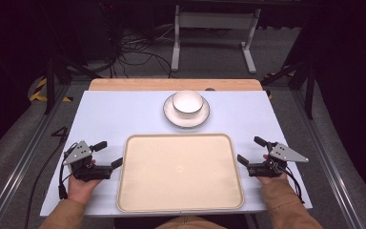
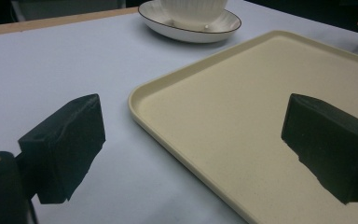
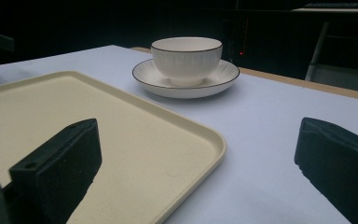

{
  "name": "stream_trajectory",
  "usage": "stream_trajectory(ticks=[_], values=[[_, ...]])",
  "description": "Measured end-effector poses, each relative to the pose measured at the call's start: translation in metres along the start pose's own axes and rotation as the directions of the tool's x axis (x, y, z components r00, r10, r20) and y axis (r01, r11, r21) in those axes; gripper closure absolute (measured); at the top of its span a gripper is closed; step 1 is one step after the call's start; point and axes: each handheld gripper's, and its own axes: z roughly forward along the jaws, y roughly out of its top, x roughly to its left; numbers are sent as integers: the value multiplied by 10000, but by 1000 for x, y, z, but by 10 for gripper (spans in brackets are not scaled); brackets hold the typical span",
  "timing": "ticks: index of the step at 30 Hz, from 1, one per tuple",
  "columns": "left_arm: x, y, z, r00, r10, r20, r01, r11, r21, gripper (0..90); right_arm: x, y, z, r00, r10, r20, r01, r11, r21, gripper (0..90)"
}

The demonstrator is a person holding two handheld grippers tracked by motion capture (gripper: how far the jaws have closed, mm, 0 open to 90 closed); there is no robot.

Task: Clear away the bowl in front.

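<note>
A cream tray (image 1: 180, 143) lies empty at the front middle of the pale table (image 1: 114, 114). Behind it a white bowl (image 1: 187, 101) with a dark rim stands on a white saucer (image 1: 171, 117). My left gripper (image 1: 110, 153) rests at the tray's left edge, open, with the tray's corner (image 2: 142, 93) between its spread jaws. At the tray's right edge my right gripper (image 1: 251, 150) is open too, one jaw over the tray (image 3: 135, 135) and one over the table. The bowl (image 3: 186, 58) on its saucer (image 3: 223, 79) shows ahead of the right gripper, and the saucer (image 2: 223, 28) ahead of the left.
A wooden strip (image 1: 124, 84) runs along the table's far edge. Beyond it, cables (image 1: 133, 47) lie on the floor beside a white frame (image 1: 214, 28). Dark stands flank the table on both sides.
</note>
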Motion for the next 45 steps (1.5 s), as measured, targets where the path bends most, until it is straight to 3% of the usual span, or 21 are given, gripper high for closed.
stream_trajectory(ticks=[11, 14, 20, 31, 34, 40, 45], values=[[-1, 4, 1, 9998, -177, -29, 177, 9998, -79, 71, -1, -1, 2, 10000, 73, 39, -74, 9999, 91, 9], [-1, 10, 1, 9996, -191, -192, 191, 9998, 6, 72, -1, -2, 2, 9999, 126, 18, -126, 9998, 130, 9], [-3, 24, 5, 9999, -78, -96, 81, 9996, 274, 73, -3, -2, 3, 9996, 289, 46, -290, 9995, 125, 9], [-6, 58, 12, 9994, 309, 137, -310, 9995, 17, 75, -4, -2, 3, 9993, 361, 51, -361, 9992, 141, 13], [-5, 65, 14, 9991, 88, 421, -83, 9999, -107, 76, -4, -2, 3, 9992, 390, 57, -390, 9992, 105, 13], [-3, 78, 19, 9982, -99, 595, 114, 9996, -244, 77, -4, -2, 3, 9989, 470, 13, -470, 9989, 79, 13], [-6, 91, 24, 9978, 105, 649, -83, 9993, -352, 78, -5, -3, 2, 9985, 553, -17, -553, 9985, 33, 14]])
